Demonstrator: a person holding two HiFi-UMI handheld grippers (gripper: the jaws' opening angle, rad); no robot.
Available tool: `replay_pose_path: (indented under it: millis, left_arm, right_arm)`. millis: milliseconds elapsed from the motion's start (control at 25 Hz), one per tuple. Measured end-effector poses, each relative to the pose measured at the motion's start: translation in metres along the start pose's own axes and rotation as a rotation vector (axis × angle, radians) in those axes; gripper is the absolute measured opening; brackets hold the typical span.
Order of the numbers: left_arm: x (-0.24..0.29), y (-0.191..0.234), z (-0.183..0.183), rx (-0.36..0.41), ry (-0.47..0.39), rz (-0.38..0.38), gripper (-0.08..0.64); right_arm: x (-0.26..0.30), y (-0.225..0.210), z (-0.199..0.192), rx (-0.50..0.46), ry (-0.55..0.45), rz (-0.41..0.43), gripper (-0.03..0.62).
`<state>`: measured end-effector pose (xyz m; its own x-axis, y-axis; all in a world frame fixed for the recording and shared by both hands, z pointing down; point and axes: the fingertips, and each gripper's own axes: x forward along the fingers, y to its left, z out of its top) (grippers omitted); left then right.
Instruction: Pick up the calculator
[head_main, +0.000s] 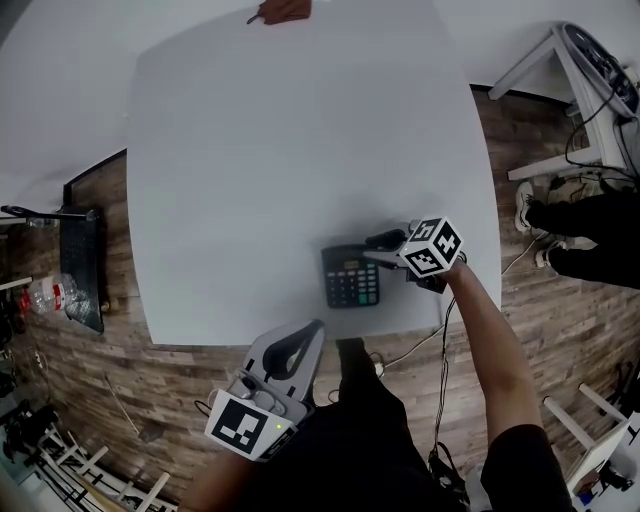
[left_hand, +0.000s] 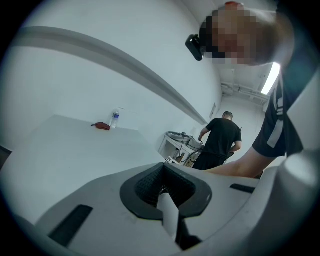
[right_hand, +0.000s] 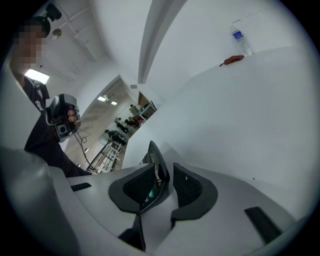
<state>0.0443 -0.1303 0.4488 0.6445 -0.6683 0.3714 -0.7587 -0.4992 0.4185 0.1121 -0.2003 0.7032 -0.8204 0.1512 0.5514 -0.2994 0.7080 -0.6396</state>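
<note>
The dark rectangular push-button calculator (head_main: 351, 275) lies at the white tabletop's (head_main: 280, 150) five o'clock, long axis twelve-to-six; the nearer right gripper (head_main: 385, 248) has released fingers straddling its two o'clock edge; the left gripper (head_main: 303, 338), fingers clenched empty, hangs at seven o'clock.

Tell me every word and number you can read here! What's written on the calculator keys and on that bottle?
No text here can be read.
Keys and display of the calculator: too small to read.
Blue label of the water bottle: too small and blurred.
Red label of the lying bottle: too blurred.
Faces of the marker cubes: black-and-white squares only, no letters.
</note>
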Motion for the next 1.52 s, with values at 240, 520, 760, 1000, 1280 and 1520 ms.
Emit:
replay_pose_path:
  millis: [240,520,760,1000,1280,1520]
  left_arm:
    - [0.006,0.001,0.000,-0.004,0.010,0.010,0.006]
    - [-0.003,0.004,0.002,0.002,-0.005,0.012,0.006]
    - [-0.006,0.004,0.005,0.019,-0.032,0.008,0.006]
    - [-0.013,0.001,0.003,0.038,-0.018,-0.002,0.006]
    - [-0.023,-0.002,0.012,0.057,-0.045,-0.027,0.006]
    - [-0.037,-0.015,0.022,0.092,-0.075,-0.069,0.006]
  right_arm:
    - [0.005,0.001,0.002,-0.020,0.042,0.078,0.094]
    - [0.011,0.012,-0.003,-0.019,0.087,0.132,0.063]
    - [0.004,0.022,0.005,0.020,0.034,0.161,0.046]
    - [-0.012,0.036,0.019,0.042,-0.061,0.146,0.046]
    - [-0.044,0.071,0.062,0.059,-0.274,0.130,0.046]
    - [-0.065,0.117,0.081,-0.011,-0.342,0.077,0.046]
